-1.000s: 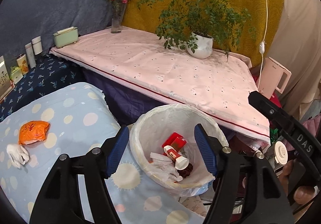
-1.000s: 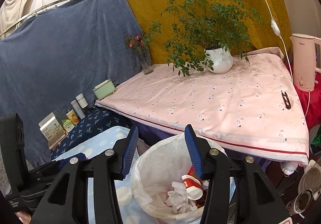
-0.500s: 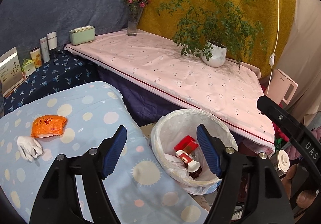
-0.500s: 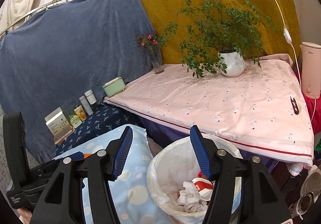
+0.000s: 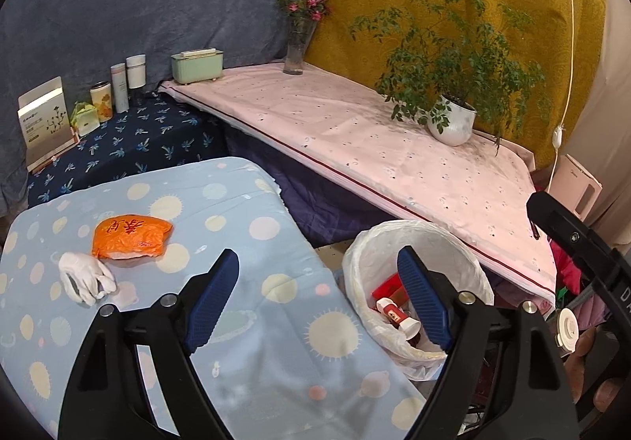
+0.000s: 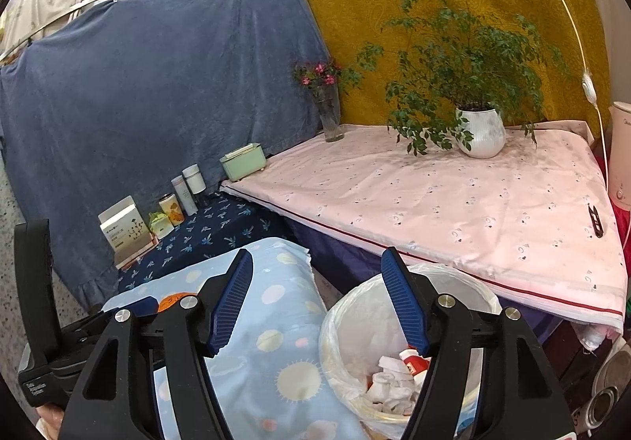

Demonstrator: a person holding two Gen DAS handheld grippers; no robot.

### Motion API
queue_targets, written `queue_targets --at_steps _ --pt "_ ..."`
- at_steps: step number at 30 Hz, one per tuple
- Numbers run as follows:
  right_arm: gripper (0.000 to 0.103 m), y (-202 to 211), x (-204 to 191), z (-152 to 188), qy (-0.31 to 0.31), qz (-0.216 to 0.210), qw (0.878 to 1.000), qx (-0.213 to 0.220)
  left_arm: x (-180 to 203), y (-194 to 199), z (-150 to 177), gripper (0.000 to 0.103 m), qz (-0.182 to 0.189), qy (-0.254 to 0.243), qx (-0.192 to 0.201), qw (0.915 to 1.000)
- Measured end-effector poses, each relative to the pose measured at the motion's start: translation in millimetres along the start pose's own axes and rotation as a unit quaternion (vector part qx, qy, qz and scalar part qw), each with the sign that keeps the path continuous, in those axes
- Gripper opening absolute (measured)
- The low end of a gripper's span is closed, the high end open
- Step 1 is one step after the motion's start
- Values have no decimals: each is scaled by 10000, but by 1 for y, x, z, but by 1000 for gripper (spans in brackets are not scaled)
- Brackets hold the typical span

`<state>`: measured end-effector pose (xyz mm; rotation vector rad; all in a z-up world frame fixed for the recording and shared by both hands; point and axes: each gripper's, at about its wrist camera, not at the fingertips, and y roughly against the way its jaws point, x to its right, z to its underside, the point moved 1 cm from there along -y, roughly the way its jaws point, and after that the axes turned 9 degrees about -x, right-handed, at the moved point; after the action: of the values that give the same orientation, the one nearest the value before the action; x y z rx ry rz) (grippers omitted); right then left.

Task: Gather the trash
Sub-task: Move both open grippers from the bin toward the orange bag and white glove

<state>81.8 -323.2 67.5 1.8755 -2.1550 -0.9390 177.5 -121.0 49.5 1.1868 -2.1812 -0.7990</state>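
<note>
An orange plastic bag (image 5: 132, 236) and a crumpled white glove (image 5: 84, 278) lie on the light-blue dotted cloth (image 5: 244, 227), left of and beyond my left gripper (image 5: 317, 262). Its jaws are opening and hold nothing. A white-lined bin (image 5: 469, 258) stands to the right, below the cloth's edge, and holds a red box (image 5: 388, 288) and a paper cup (image 5: 396, 317). My right gripper (image 6: 317, 262) hangs above the gap between the cloth and the bin (image 6: 343, 306). Its jaws are also opening, with nothing between them. White crumpled trash (image 6: 390, 384) lies in the bin.
A pink-covered table (image 5: 355, 132) behind the bin carries a potted plant (image 5: 451, 120), a flower vase (image 5: 295, 49), a green box (image 5: 197, 65) and a small black tool (image 6: 595, 221). Bottles and cartons (image 5: 118, 88) line a dark blue cloth. A kettle (image 6: 621, 156) stands far right.
Both grippers have drawn back and to the left from the bin, so it now sits right of their jaws. Both pairs of jaws stand wider apart. The bag and glove lie unmoved.
</note>
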Motion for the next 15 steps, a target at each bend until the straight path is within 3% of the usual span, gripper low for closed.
queue_targets --at_steps 15 --pt "66 -20 -53 1 354 -174 9991 -168 -60 6 6 81 -214 470 20 9987"
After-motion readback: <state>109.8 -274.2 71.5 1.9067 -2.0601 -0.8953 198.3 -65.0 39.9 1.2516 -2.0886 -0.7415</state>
